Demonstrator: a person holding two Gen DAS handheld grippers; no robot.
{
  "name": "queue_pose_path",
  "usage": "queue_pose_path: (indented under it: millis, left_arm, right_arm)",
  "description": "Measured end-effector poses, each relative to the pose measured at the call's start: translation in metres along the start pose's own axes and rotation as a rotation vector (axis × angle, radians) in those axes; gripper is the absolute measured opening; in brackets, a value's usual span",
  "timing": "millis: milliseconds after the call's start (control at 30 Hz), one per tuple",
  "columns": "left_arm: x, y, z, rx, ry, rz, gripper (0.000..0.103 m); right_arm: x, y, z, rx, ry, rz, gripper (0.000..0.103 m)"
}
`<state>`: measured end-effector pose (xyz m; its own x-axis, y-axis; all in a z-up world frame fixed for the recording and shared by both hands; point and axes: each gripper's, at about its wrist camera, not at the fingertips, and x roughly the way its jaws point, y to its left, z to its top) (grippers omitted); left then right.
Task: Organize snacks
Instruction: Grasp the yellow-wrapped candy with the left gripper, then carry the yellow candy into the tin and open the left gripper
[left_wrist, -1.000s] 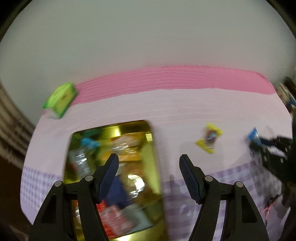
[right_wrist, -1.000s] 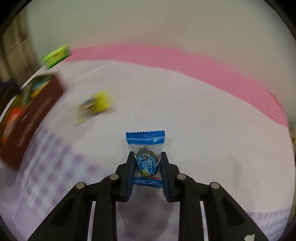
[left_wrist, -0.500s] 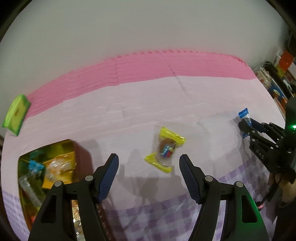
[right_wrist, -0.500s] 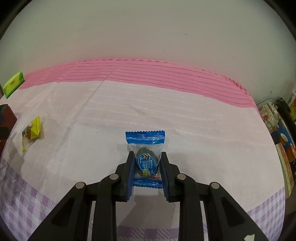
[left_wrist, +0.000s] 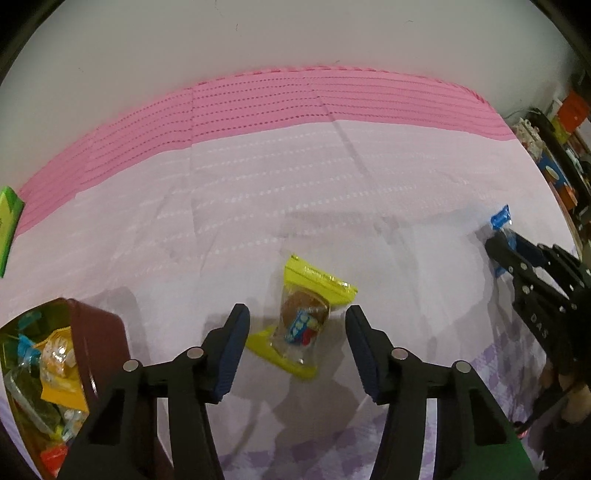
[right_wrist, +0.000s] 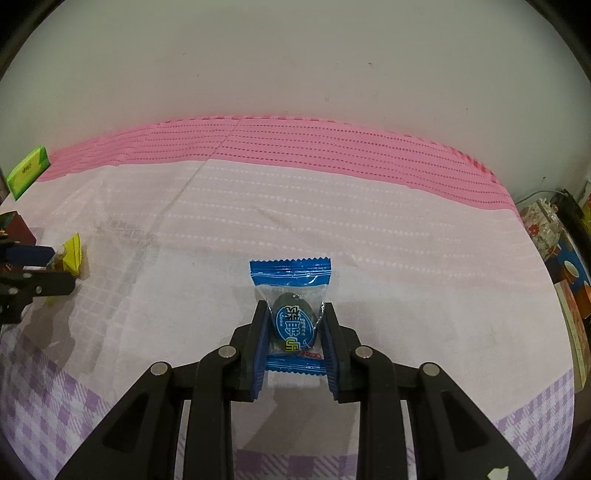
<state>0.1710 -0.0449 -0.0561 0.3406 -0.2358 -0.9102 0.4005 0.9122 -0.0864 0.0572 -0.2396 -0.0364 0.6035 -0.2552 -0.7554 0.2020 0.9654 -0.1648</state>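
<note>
Left gripper (left_wrist: 295, 332) is poised over the yellow candy packet (left_wrist: 301, 332), jaws roughly half apart and closing right now. The packet lies between the two blue pads (left_wrist: 232, 347), flat on the tablecloth (left_wrist: 295, 192), and neither pad is touching it: there's a visible gap on each side. Through its clear window you can make out a brown sweet with a bit of blue and red print.

Over on the right gripper (right_wrist: 293, 328), it's a firm pinch: the jaws are drawn nearly together and clamped on the blue candy packet (right_wrist: 291, 317), pads pressing both side edges. The packet's zigzag top edge sticks out beyond the fingertips, its lower edge showing between the jaws. Whether it is lifted off the cloth or resting on it, I can't tell.

Taking the yellow packet as our marker: the brown snack tin (left_wrist: 55, 373) sits to its left at the near edge of the left wrist view, loaded with wrapped snacks, its inside shiny gold. The green box (left_wrist: 7, 229) lies further left again and further back, by the pink band of the cloth. The blue packet and the right gripper are well off to the yellow packet's right.
</note>
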Motion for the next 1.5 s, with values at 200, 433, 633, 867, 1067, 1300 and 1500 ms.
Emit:
queue_pose_path:
  millis: [200, 433, 633, 867, 1067, 1300, 1500]
  left_arm:
    - [0.003, -0.002, 0.001, 0.016, -0.011, 0.001, 0.034]
    - [-0.003, 0.003, -0.006, -0.021, -0.008, 0.015, 0.025]
    - [-0.023, 0.002, -0.021, -0.024, -0.019, 0.035, 0.025]
    - [-0.055, -0.002, -0.036, -0.039, -0.050, 0.030, 0.025]
    - [-0.089, 0.003, -0.045, -0.060, -0.085, 0.042, 0.025]
    - [-0.126, 0.037, -0.055, -0.129, -0.130, 0.085, 0.025]
    - [-0.143, 0.083, -0.065, -0.218, -0.138, 0.130, 0.025]
  right_arm:
    - [0.000, 0.000, 0.000, 0.000, 0.000, 0.000, 0.025]
    - [0.000, 0.000, 0.000, -0.001, 0.000, -0.002, 0.025]
    - [0.000, 0.000, 0.000, 0.000, 0.000, -0.002, 0.025]
    - [0.000, 0.001, 0.000, -0.004, 0.000, -0.007, 0.025]
    - [0.000, 0.002, -0.001, -0.005, 0.000, -0.009, 0.025]
    - [0.000, 0.004, 0.000, -0.011, -0.001, -0.014, 0.025]
    - [0.000, 0.005, 0.000, -0.011, -0.001, -0.014, 0.025]
